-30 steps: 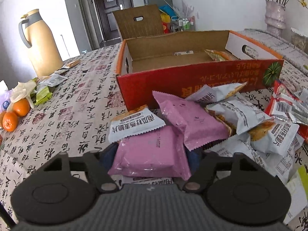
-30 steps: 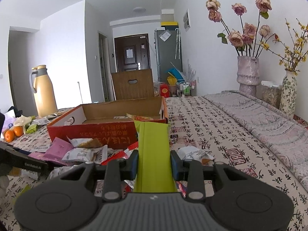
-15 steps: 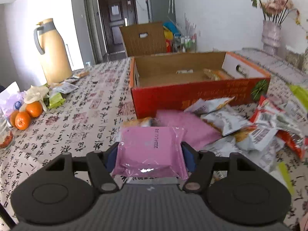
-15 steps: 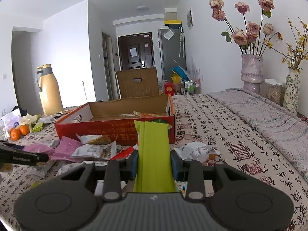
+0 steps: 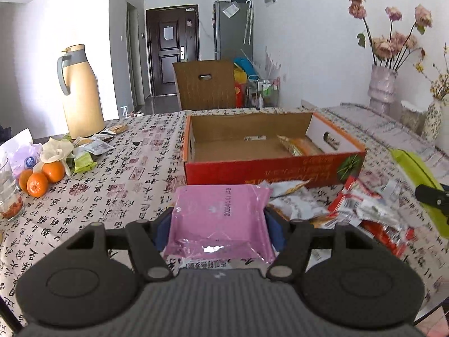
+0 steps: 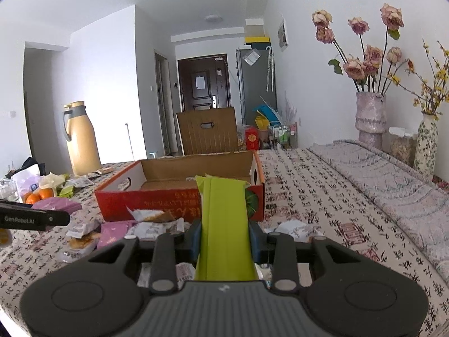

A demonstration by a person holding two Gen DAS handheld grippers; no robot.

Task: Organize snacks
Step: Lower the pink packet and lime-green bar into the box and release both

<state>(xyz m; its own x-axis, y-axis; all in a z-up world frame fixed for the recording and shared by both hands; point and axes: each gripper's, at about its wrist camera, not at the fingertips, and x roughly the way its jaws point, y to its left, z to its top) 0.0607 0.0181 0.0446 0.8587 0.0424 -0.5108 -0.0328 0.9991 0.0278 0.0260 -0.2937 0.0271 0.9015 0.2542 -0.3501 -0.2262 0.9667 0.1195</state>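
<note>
Lifted since the earlier frame, the left gripper (image 5: pixel 219 221) clamps the pink packet (image 5: pixel 220 220) clear of the pile, short of the red box (image 5: pixel 269 172).

Right view: the right gripper (image 6: pixel 224 238) clamps the green packet (image 6: pixel 224 224); next, carry both over the box.

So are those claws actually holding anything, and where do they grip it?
Yes. The left claw pinches a pink packet by its two side edges; the right claw clamps a green packet across its sides, near its lower end.
</note>
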